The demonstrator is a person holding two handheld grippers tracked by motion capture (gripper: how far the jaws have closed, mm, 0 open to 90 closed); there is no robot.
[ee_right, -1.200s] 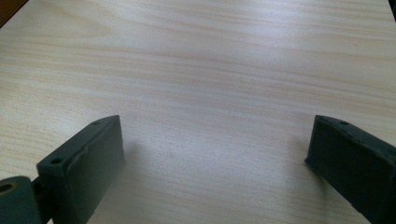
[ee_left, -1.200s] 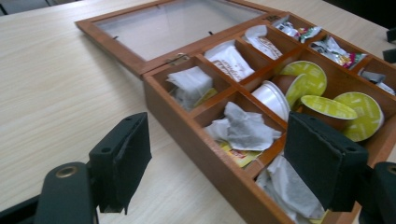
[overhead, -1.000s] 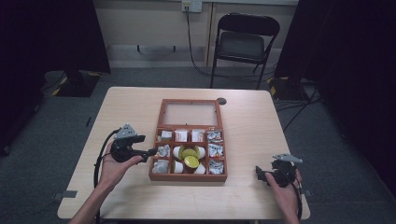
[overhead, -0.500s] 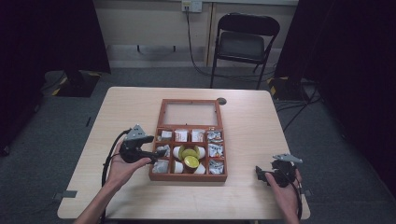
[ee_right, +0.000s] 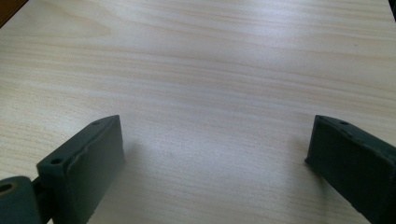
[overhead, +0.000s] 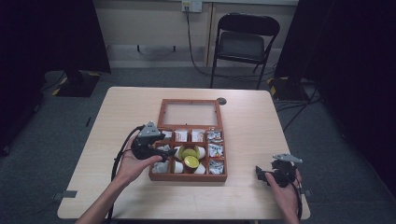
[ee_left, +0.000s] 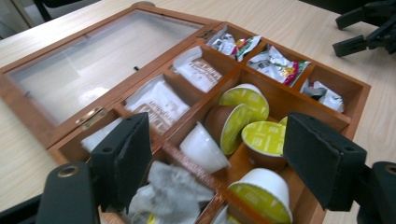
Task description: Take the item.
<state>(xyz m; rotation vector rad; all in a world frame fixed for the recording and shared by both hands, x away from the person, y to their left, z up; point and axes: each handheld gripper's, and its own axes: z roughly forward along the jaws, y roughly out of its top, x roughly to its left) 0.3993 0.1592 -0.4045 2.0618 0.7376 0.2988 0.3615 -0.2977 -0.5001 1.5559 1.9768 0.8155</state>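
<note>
While your left gripper (overhead: 169, 152) hung over the left edge of the wooden box (overhead: 187, 176), its jaws stood apart with nothing pinched between them, having just been closing a little. Through the left gripper view you looked down on the compartments: the coffee capsules (ee_left: 245, 128) with yellow-green lids lay jumbled in the middle section, some on their sides, and one white capsule (ee_left: 203, 149) was tipped against the divider. Paper sachets (ee_left: 159, 105) sat in the row beside the hinged glass lid (ee_left: 98, 56), which lay flat open on the table (overhead: 252, 116), and crumpled foil packets (ee_left: 275, 63) filled the far column. Your right gripper (overhead: 262, 174) rested near the table's right front corner, well apart from the box, jaws spread wide over bare wood with nothing between them.
</note>
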